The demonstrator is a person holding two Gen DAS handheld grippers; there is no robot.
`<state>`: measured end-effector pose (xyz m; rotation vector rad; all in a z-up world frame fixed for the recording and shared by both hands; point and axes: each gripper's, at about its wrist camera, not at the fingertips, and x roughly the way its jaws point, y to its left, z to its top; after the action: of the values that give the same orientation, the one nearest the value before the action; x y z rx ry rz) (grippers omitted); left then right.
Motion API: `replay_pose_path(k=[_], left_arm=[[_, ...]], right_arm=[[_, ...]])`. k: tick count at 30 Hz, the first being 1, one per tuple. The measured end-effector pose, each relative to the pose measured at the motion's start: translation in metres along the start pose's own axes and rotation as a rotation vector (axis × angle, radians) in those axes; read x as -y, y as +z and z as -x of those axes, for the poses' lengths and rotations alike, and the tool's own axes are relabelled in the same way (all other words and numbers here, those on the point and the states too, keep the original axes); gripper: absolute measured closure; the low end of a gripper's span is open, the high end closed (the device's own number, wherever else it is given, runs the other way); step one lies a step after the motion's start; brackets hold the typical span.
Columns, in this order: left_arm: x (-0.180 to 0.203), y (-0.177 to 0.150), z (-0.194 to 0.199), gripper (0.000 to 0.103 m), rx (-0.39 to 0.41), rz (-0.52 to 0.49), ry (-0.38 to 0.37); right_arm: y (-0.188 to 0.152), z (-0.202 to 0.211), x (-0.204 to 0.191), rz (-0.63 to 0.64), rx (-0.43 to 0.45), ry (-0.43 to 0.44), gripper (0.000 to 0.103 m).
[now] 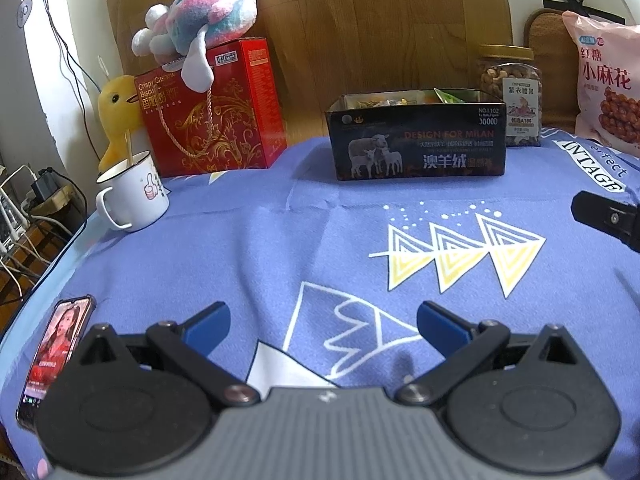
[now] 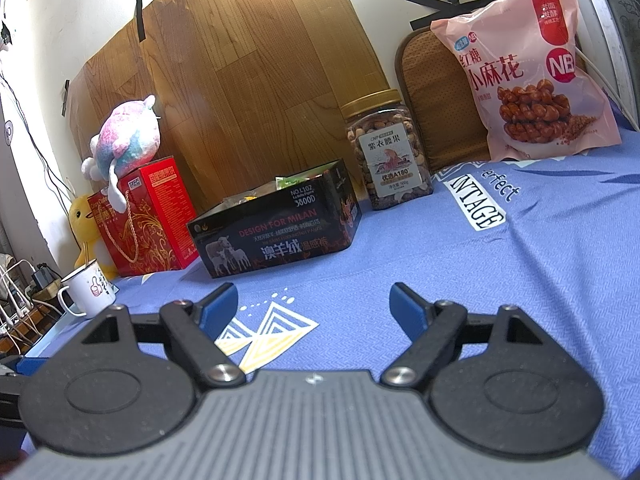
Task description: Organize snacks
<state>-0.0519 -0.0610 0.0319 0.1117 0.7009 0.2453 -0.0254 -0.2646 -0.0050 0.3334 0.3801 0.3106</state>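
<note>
A black open-top box [image 1: 416,138] [image 2: 276,232] with sheep printed on its side stands at the far middle of the blue cloth, with several small snack packets inside. Right of it are a clear jar of nuts [image 1: 512,96] [image 2: 386,148] with a gold lid and a pink bag of twisted snacks [image 1: 608,84] [image 2: 532,72] leaning upright. My left gripper [image 1: 323,322] is open and holds nothing, low over the near cloth. My right gripper [image 2: 314,306] is also open and holds nothing; part of it shows at the right edge of the left wrist view.
A red gift box [image 1: 216,112] [image 2: 148,224] with a plush toy [image 1: 200,16] on top stands far left, a yellow duck plush [image 1: 116,116] beside it. A white mug [image 1: 132,196] [image 2: 86,290] sits near the left edge. A phone [image 1: 56,356] lies near left.
</note>
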Motion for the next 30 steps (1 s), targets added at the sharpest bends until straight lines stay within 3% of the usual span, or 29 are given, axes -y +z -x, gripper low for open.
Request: replay_pose_path(k=[11, 30], left_arm=[[0.0, 0.0022, 0.0098, 0.0, 0.063, -0.008, 0.034], [-0.0027, 0.0032, 0.0028, 0.0, 0.01, 0.01, -0.003]], right_arm=[[-0.0002, -0.0002, -0.0014, 0.0, 0.0, 0.0, 0.018], [-0.0006, 0.0006, -0.002, -0.001, 0.001, -0.002, 0.018]])
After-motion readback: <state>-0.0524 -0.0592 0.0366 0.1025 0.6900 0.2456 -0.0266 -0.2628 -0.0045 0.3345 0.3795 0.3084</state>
